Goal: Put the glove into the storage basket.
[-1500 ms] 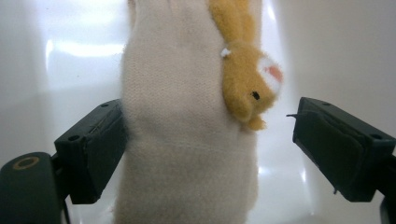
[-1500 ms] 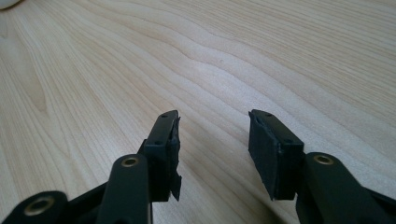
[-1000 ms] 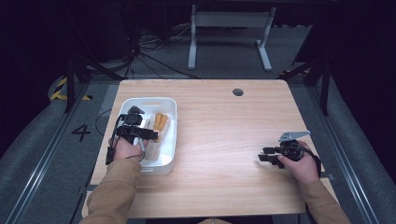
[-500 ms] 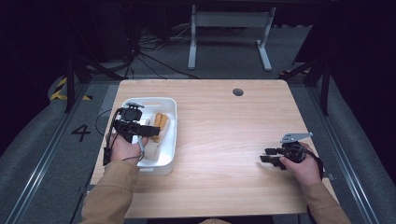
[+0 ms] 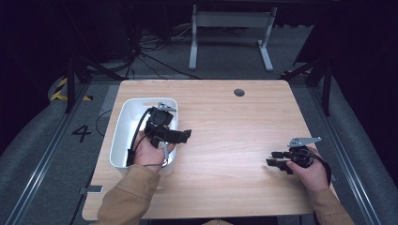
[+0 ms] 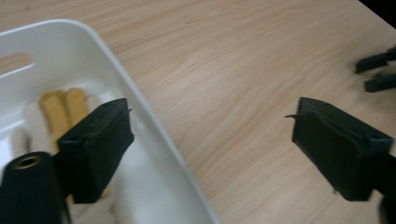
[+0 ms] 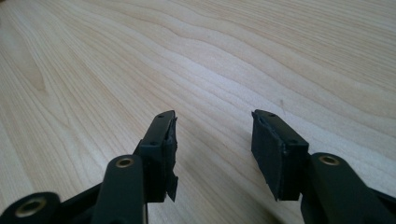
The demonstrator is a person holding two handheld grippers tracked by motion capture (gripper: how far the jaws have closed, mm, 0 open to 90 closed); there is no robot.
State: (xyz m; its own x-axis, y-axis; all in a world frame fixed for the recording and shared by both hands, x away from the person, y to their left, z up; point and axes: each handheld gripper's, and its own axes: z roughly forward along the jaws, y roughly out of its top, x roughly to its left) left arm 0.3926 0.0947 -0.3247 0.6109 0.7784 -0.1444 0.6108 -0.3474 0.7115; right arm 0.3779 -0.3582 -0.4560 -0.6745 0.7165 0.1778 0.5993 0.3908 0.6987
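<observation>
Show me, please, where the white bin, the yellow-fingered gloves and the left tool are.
white bin [image 5: 123, 123], high view, left wall.
yellow-fingered gloves [image 6: 65, 105], left gripper view, yellow fingertips.
left tool [image 6: 210, 140], left gripper view, midway between its open jaws.

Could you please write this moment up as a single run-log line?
left gripper: jaws open, empty, just narrowed, over white bin rim | yellow-white gloves: in bin | right gripper: open, empty, above table

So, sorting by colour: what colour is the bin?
White; the bin shows best in the left gripper view.
</observation>
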